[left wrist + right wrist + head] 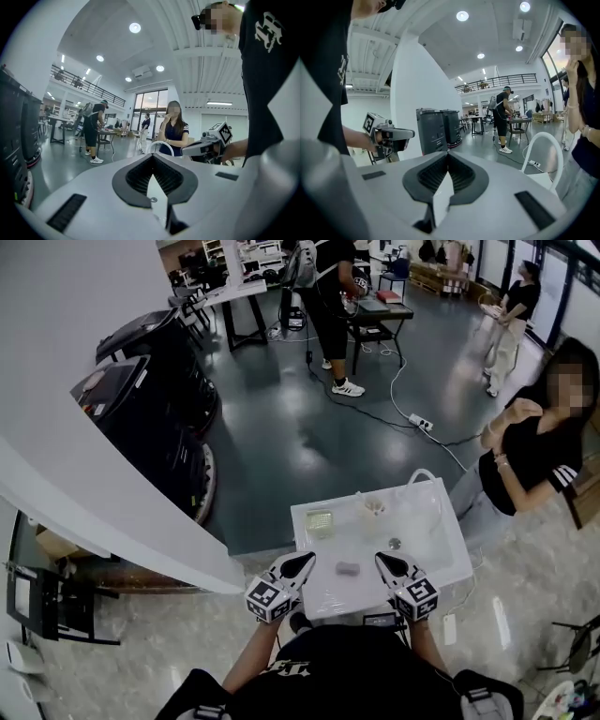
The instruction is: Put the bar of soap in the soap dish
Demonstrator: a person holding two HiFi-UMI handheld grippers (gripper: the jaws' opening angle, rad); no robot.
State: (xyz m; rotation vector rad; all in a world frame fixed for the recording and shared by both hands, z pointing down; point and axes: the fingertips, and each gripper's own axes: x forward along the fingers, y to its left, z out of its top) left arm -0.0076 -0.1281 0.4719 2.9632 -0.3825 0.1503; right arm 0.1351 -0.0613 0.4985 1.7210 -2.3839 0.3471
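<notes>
A small grey bar of soap (348, 569) lies on the white sink top (441, 563), near its front edge. The pale green soap dish (320, 521) sits further back on the left of that top. My left gripper (307, 562) hovers just left of the soap and my right gripper (381, 561) just right of it, both tips pointing inward. In the left gripper view the jaws (152, 157) meet with nothing between them; the right gripper view shows the same (448, 154). Neither gripper view shows the soap or the dish.
A clear cup (373, 507) and a drain (395, 543) are on the sink top, with a white faucet (422, 474) at its back. A person (534, 451) stands close at the right. Black bins (150, 399) and a white wall (75, 474) lie to the left.
</notes>
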